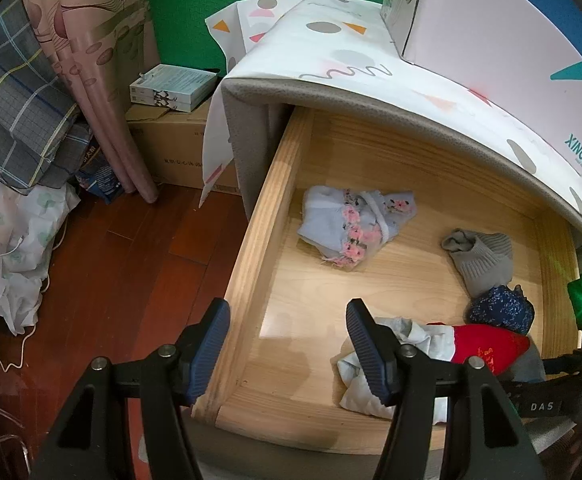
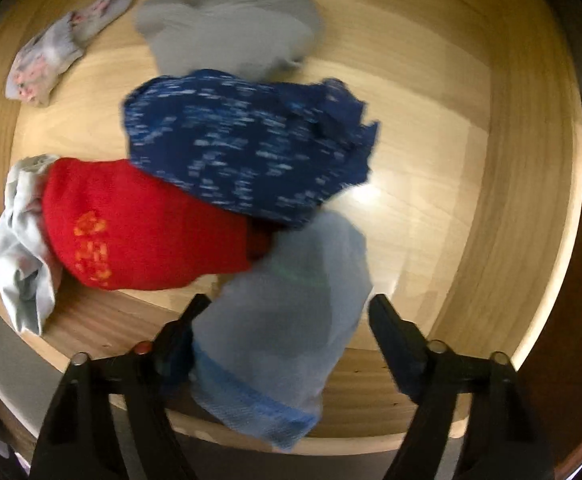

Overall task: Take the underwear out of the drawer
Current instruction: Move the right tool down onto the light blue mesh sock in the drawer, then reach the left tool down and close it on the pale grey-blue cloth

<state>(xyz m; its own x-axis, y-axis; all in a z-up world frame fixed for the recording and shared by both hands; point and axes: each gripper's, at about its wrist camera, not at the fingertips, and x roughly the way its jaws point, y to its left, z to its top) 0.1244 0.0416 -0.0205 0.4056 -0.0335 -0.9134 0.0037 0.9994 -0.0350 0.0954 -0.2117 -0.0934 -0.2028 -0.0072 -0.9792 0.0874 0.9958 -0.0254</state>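
The drawer (image 1: pixel 251 264) stands pulled out from under a cabinet draped with a patterned cloth (image 1: pixel 331 52), and a white box (image 1: pixel 503 48) sits on top. Left of the drawer, on the wooden floor, are a brown carton (image 1: pixel 171 148) with two flat boxes (image 1: pixel 173 86) stacked on it, a curtain (image 1: pixel 99 64) and a heap of bedding (image 1: pixel 15 120).

Six cloth items lie in the drawer. A floral piece (image 1: pixel 351 222) sits alone toward the back left. A grey knit piece (image 1: pixel 481 258) lies toward the back right. In front of it is a dark blue speckled piece (image 2: pixel 243 144), touching a red piece (image 2: pixel 139 228) with orange marks. A pale crumpled cloth (image 2: pixel 21 248) lies against the red piece on its left, near the front edge. A light blue piece with a blue band (image 2: pixel 279 328) lies at the front edge, reaching over the front wall and partly under the dark blue one.

The left gripper (image 1: pixel 287 346) hovers over the drawer's front left corner, jaws apart with nothing between them; its left finger is over the side wall, its right finger in front of the pale cloth.

The right gripper (image 2: pixel 289 336) points down at the front edge, straddling the light blue piece. Its left finger touches the cloth, its right finger stands clear, so it is not gripping. The view is blurred.
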